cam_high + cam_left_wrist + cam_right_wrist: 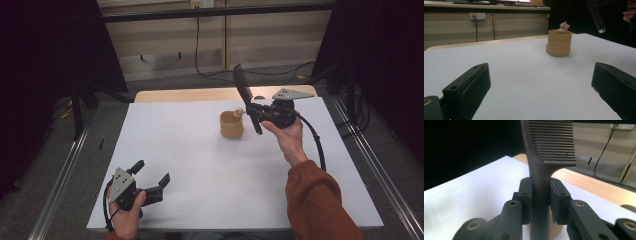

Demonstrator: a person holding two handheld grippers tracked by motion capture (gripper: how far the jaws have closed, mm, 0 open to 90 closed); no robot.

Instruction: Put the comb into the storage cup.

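Observation:
A dark comb stands nearly upright above the table, teeth end up, with my right gripper shut on its handle. In the right gripper view the comb rises between the closed jaws of the right gripper. Just left of that gripper stands a tan pot with a small bear figure at its rim. My left gripper rests low near the table's front left, open and holding nothing. From the left gripper view, the pot and bear stand well ahead.
White sheet covers the table; a strip of bare wood shows along the far edge. A metal rail runs along the right side. Cables lie on the floor behind. The comb's handle end hangs right of the pot.

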